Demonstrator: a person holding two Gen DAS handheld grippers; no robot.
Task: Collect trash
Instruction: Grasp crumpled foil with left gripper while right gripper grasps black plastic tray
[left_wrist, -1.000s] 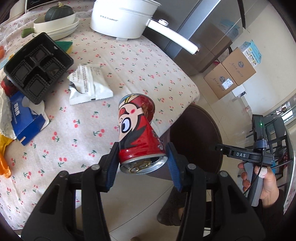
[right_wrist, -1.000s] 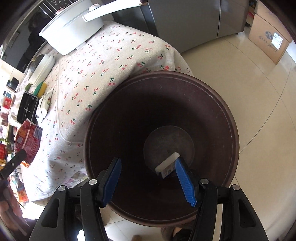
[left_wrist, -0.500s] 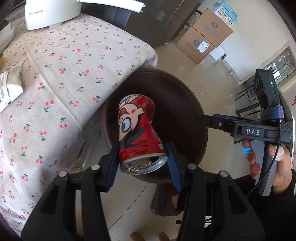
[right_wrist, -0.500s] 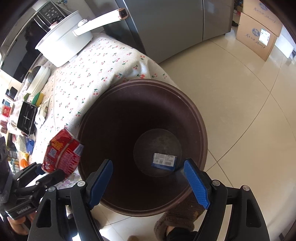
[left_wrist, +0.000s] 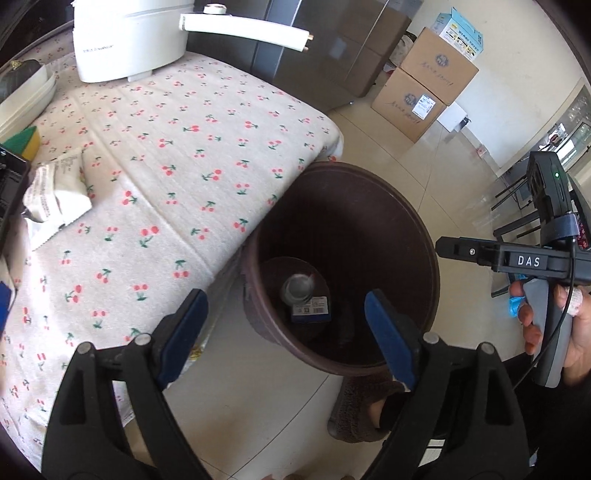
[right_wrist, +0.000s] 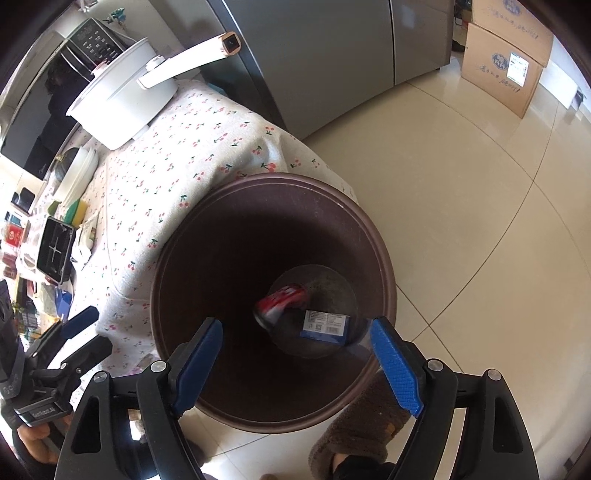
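A dark brown trash bin (left_wrist: 424, 236) (right_wrist: 177, 258) stands on the floor against the table corner. A red drink can (right_wrist: 281, 303), blurred, lies at its bottom; in the left wrist view I see its grey end (left_wrist: 297, 288). A small blue and white box (right_wrist: 325, 323) (left_wrist: 310, 310) lies beside the can. My left gripper (left_wrist: 286, 332) is open and empty above the bin's near rim. My right gripper (right_wrist: 295, 362) is open and empty over the bin's mouth. A white wrapper (left_wrist: 55, 192) lies on the table.
The table has a cherry-print cloth (left_wrist: 177, 155). A white pot with a long handle (left_wrist: 125, 37) (right_wrist: 125, 96) stands at the back. A black tray (right_wrist: 55, 251), a green and yellow sponge (left_wrist: 22, 142) and bowls sit at the left. Cardboard boxes (left_wrist: 424, 85) stand on the tiled floor.
My left gripper has opened and let go of the red can, which has dropped into the bin beside the box. My right gripper has pulled back a little from the bin.
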